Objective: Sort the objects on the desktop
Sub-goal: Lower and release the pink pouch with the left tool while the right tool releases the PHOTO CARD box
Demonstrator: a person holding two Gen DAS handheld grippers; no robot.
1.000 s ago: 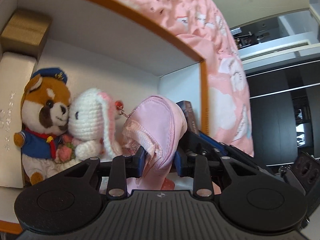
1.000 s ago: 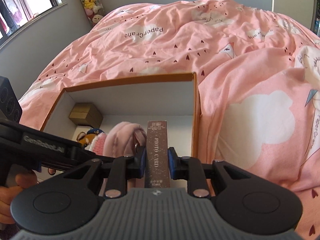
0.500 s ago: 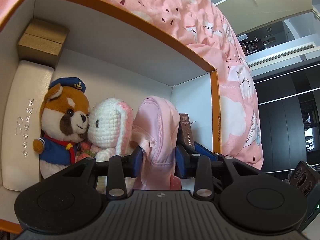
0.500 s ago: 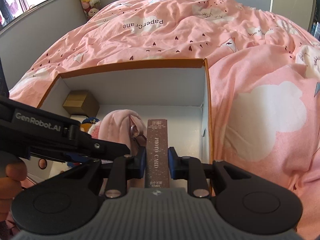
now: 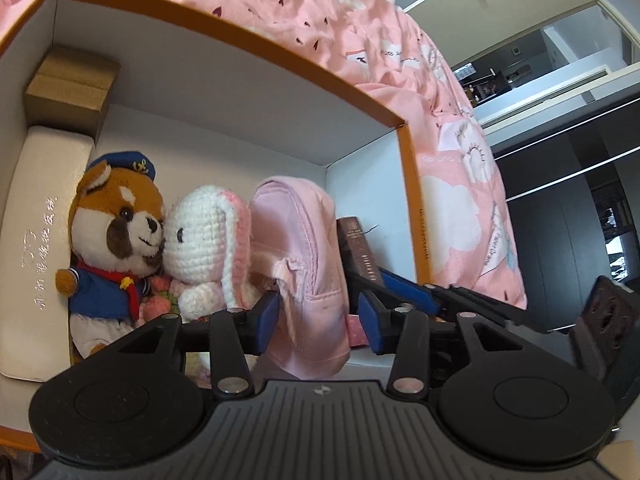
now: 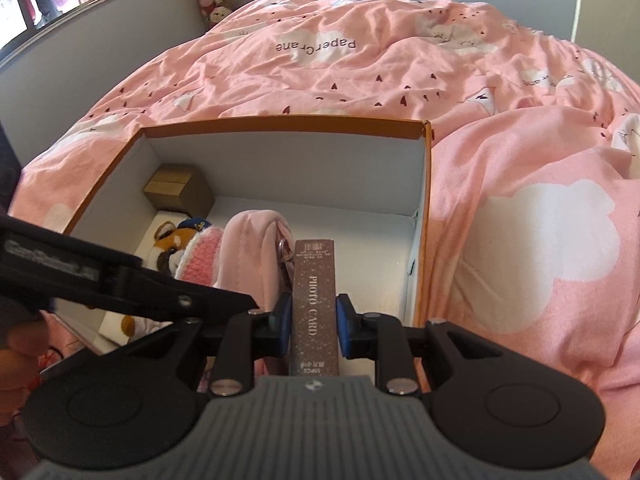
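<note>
Your left hand-held gripper (image 5: 318, 316) points down at a slant into the orange-rimmed box (image 5: 248, 38), and its jaws are opening. The pink pouch (image 5: 304, 256) stands between the blue pads: the left pad (image 5: 267, 314) sits at the pouch's edge, while the right pad (image 5: 370, 320) stands clear of it, so the pouch is released and rests upright on the box floor. Just left of it leans the white crocheted rabbit (image 5: 200, 248), pressed against the red panda plush (image 5: 116, 236) in its blue sailor cap. Behind them a long white case (image 5: 36, 240) lies along the left wall, with a small cardboard box (image 5: 70, 84) in the far corner.

Your right hand-held gripper (image 6: 310, 322) also tilts downward into the box, clenched on the brown photo card box (image 6: 314, 300), which stands on edge between the pads, just right of the pouch and touching or nearly touching it. In the right wrist view your left gripper's black body crosses the lower left, and fingers (image 6: 20, 344) of your left hand show at the frame edge. The orange-rimmed box sits against a bed covered by a pink quilt (image 6: 520, 200).
</note>
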